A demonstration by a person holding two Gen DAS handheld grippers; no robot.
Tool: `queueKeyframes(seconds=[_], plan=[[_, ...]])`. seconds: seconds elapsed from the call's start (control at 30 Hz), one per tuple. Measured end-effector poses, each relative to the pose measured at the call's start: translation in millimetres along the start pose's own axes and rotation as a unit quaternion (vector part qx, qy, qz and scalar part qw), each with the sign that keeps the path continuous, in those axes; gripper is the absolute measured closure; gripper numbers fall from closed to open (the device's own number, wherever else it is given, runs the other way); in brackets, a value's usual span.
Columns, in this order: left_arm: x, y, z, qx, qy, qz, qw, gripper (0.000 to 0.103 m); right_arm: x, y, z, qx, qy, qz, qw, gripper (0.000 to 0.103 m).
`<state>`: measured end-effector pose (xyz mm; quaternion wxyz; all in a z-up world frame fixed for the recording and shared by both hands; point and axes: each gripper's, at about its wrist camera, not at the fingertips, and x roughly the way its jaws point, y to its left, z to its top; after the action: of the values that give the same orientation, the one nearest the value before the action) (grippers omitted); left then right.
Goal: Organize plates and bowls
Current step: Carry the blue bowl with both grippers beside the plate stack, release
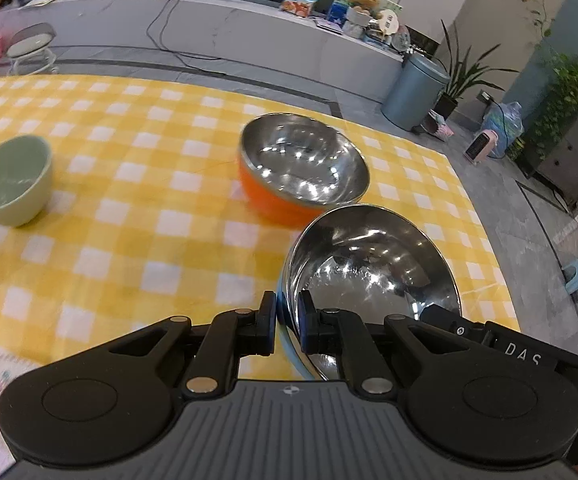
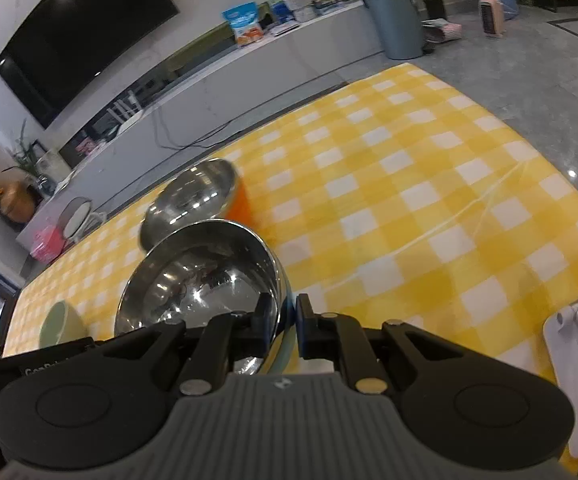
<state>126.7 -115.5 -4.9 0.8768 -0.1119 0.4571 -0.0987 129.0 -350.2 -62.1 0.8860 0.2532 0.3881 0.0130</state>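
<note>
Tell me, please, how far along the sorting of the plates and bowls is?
Nothing looks stacked yet. In hand: the left gripper and right gripper each clamp the rim of the blue-sided steel bowl. Left: the orange-sided steel bowl and the pale green ceramic bowl sit apart on the yellow checked tablecloth.

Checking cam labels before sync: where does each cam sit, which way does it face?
Left wrist: on the left gripper, looking down along its fingers, clamped on the blue-sided steel bowl rim; right gripper's body at lower right.
Right wrist: on the right gripper, clamped on the same bowl from the opposite rim.
Shared: that bowl, orange bowl, green bowl, yellow checked tablecloth.
</note>
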Motion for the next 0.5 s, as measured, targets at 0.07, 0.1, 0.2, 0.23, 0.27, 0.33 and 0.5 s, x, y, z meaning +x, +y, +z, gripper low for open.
queueKeyframes(seconds=[0.07,0.1,0.2,0.23,0.27,0.33,0.5], plan=[[-9,5,-3,-0.009,0.000,0.001,1.0000,0.092,-6,5,-4,-0.010,0.002,0.009,1.000,0.093],[-14,8,-5,-0.014,-0.001,0.002,0.9999,0.092,-9,7,-7,-0.015,0.002,0.013,1.000,0.093],[-27,13,-13,-0.020,-0.003,0.004,0.9998,0.091,-18,12,-15,-0.022,0.006,0.024,0.999,0.093],[-31,16,-16,-0.023,-0.003,0.005,0.9997,0.091,-20,13,-17,-0.023,0.009,0.028,0.999,0.093],[-35,18,-18,-0.026,-0.002,0.006,0.9997,0.091,-22,14,-20,-0.024,0.012,0.032,0.999,0.093],[-40,22,-24,-0.032,0.001,0.009,0.9994,0.091,-27,17,-26,-0.025,0.017,0.039,0.999,0.093],[-53,37,-40,-0.055,0.013,0.008,0.9984,0.091,-37,25,-36,-0.034,0.024,0.046,0.998,0.093]])
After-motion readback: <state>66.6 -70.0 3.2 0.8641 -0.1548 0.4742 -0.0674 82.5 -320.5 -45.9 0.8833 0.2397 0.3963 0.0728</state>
